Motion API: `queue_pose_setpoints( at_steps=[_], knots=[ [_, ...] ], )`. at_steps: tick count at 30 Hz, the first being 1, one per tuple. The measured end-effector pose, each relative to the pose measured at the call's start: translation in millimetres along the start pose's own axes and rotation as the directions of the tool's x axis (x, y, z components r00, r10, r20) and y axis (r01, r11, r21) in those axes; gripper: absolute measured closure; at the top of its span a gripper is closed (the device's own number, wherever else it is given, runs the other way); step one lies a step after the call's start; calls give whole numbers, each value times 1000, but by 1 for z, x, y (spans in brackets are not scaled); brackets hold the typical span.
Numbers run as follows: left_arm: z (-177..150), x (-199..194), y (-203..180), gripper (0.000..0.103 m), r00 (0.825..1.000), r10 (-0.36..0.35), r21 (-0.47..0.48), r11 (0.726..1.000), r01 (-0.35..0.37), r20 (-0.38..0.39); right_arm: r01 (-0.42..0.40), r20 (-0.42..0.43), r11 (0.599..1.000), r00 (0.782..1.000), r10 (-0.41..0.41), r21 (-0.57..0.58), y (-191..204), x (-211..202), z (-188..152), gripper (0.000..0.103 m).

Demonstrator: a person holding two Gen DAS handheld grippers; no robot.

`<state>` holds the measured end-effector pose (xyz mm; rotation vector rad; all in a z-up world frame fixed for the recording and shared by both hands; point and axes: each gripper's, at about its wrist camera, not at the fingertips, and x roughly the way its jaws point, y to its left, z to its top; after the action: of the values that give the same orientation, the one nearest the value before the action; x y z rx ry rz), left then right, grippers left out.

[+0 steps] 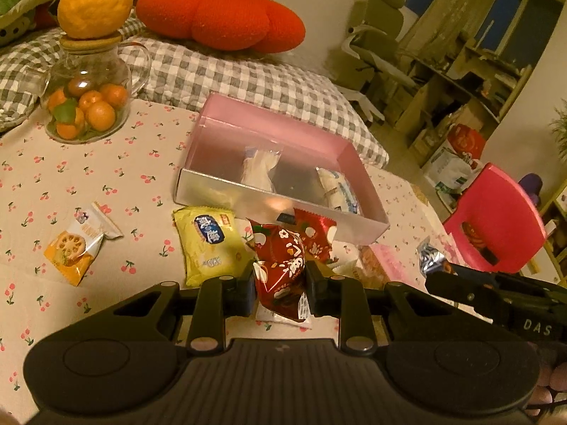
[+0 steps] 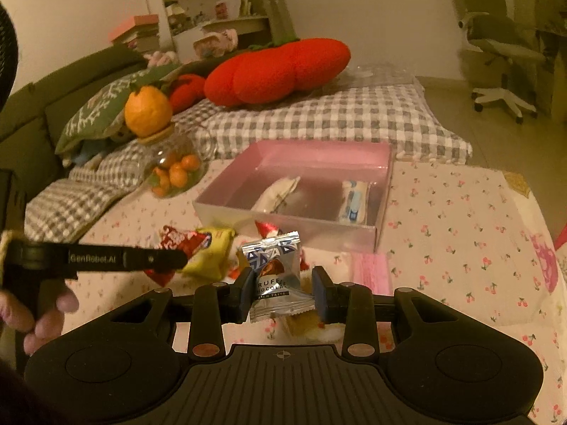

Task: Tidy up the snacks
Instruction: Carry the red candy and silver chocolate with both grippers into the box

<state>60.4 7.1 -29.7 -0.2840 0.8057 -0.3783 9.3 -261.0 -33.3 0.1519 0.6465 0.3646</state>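
Two handheld grippers work a cherry-print tablecloth (image 1: 106, 163) at once, each clamped on a wrapped snack. The left gripper (image 1: 280, 288) pinches a red foil packet (image 1: 280, 265) across its lower half, the pack raised between the jaws just in front of a yellow packet (image 1: 207, 244) that lies on the cloth. The right gripper (image 2: 283, 292) is closed on a silver chocolate truffle sachet (image 2: 271, 265), gripped near the bottom seam with the printed face upright. Ahead of both sits the pink box (image 2: 384, 177), open-topped, with two pale wrapped snacks already lying inside; an orange lotus-root packet (image 1: 79, 244) waits well apart to the left. These pouches look light, air-puffed and slick (the foil crumples visibly under the pads), so a hold across the flat body or a crimped seam seems safer than the ballooned middle, and a firm squeeze could crush what is inside. A glass jar (image 1: 88, 102) of small oranges stands beyond the box's left corner.
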Motion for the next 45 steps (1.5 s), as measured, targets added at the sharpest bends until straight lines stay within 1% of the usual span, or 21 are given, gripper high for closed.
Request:
queue_pose_setpoints(
  at_steps=[13,24,29,34,37,42,45],
  knots=[
    [31,6,-3,79,999,-9,-69,998,12,48,23,15,991,1000,-25,130,-11,20,37,70],
    [51,24,5,79,997,19,-128,992,-10,71,13,22,967,1000,-19,254,-19,45,62,70],
    [56,34,9,79,998,28,-160,987,-18,65,1,20,951,1000,-8,310,-25,63,71,69],
    [68,48,5,79,995,61,-126,991,-51,77,-12,21,930,1000,4,367,-32,79,76,69],
    [75,57,5,79,993,87,-98,992,-79,84,-28,4,915,1000,29,403,-37,92,76,69],
    [88,81,11,79,988,143,-52,989,-140,60,-20,-49,896,998,47,443,-44,114,69,69],
    [89,93,13,79,983,178,-20,984,-177,37,-5,-77,896,996,44,444,-45,122,64,69]
  ],
)
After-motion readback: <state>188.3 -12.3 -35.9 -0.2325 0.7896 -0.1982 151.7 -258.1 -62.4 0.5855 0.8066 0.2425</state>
